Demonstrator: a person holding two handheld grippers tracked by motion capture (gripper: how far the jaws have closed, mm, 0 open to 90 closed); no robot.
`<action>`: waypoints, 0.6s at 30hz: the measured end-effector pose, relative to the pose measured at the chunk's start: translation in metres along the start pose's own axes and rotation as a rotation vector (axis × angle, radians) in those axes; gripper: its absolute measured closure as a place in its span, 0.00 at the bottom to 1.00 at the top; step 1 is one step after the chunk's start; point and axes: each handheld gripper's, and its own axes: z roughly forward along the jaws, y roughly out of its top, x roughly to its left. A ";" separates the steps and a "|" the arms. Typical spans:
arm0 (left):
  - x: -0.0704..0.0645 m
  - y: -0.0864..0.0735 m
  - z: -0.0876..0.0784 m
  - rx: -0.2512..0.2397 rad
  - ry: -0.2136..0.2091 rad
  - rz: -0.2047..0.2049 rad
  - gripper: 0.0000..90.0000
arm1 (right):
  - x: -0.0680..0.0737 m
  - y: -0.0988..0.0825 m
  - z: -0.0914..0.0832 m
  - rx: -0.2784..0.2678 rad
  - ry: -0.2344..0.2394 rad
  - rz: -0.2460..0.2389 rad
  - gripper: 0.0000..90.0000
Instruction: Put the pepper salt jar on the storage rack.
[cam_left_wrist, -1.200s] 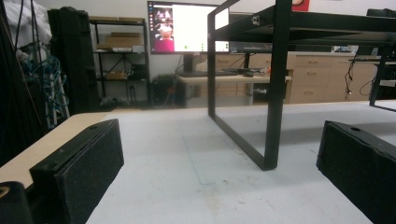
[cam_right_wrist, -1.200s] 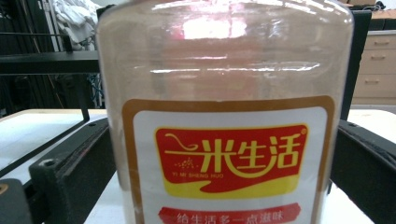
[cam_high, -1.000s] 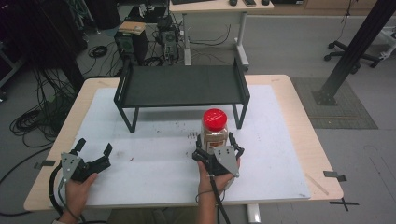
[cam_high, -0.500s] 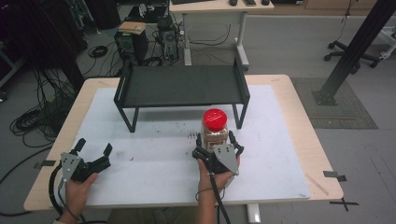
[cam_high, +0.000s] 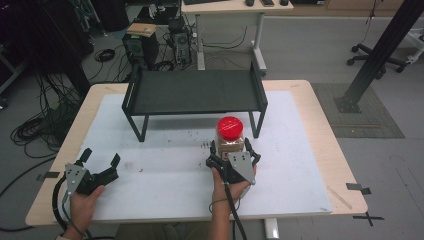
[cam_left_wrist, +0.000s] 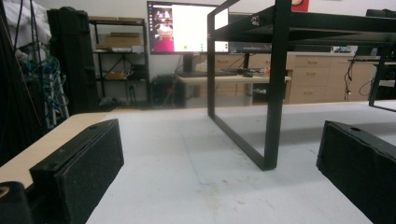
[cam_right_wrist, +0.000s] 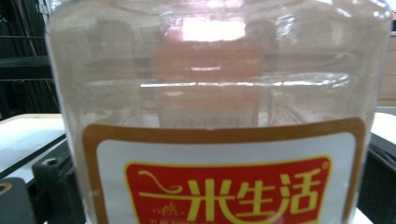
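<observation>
Jar: upright on the bench, between the jaws of the right tongs. Rack: beyond both tongs. Left tongs: well left of the jar, nothing between their jaws.

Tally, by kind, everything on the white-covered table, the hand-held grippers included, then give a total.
Jars, clear with a red lid: 1
Black metal racks: 1
Grippers, the left gripper and the right gripper: 2
Total: 4

Black rack blocks the far side; open mat between claws.
</observation>
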 end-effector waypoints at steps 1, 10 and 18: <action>0.000 0.000 0.000 0.000 0.000 0.000 0.01 | 0.000 0.000 0.000 0.000 0.000 0.000 0.02; 0.000 0.000 0.000 0.001 0.000 0.000 0.01 | 0.000 0.000 0.001 -0.001 -0.001 -0.005 0.03; 0.000 0.000 0.000 0.000 0.000 -0.001 0.01 | 0.000 0.000 0.001 0.002 0.000 -0.004 0.03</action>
